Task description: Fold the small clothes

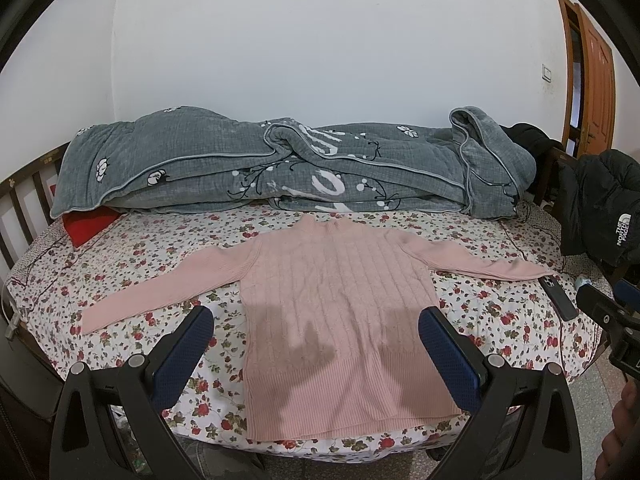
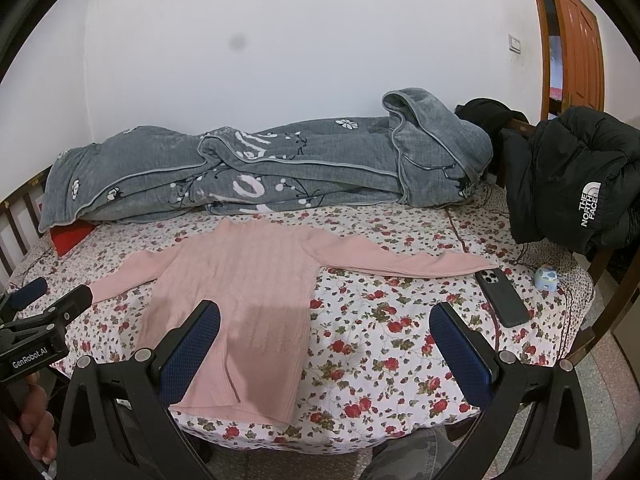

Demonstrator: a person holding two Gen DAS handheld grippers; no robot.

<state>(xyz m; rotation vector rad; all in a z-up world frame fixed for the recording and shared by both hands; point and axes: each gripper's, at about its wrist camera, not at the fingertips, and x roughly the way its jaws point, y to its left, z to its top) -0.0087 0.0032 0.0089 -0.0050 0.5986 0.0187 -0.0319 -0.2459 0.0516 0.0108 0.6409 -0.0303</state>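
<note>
Left gripper (image 1: 316, 344) sits at the bottom of the left wrist frame, released, its blue mesh-textured pads spread wide on black plastic arms, nothing between them. Right gripper (image 2: 325, 340) fills the bottom of the right wrist frame, same build, also spread wide and holding nothing. In the left wrist view the right tool's black tip pokes in at the right edge; in the right wrist view the left tool shows at lower left, labelled GenRobot.AI.

Pink sweater (image 1: 344, 320) lies flat, unfolded, centre of the left wrist frame, hem toward the bottom edge, collar toward the top, both sleeves spread out sideways. Cable-rib knit on the body, finer ribbing at hem and sleeves. Gripper shadows fall on its lower half. In the right wrist view the sweater (image 2: 244, 300) is left of centre.

It rests on a bed sheet (image 2: 380, 340), white cotton with small red flowers, rounded by the lens.

Right of the sweater's sleeve end: a black phone (image 2: 503, 297), smooth rectangular slab, camera side up, just beside the cuff. Past it, a small pale-blue rounded object (image 2: 546, 278).

Further up: a red pillow (image 1: 90, 226) corner at the left, tucked under a grey quilt (image 1: 280, 164), quilted, crumpled, white flower print, stretched across mid-frame. Black puffy jacket (image 2: 576, 176) at the right, North Face logo. White wall behind, orange wooden door (image 2: 576, 40) upper right.
</note>
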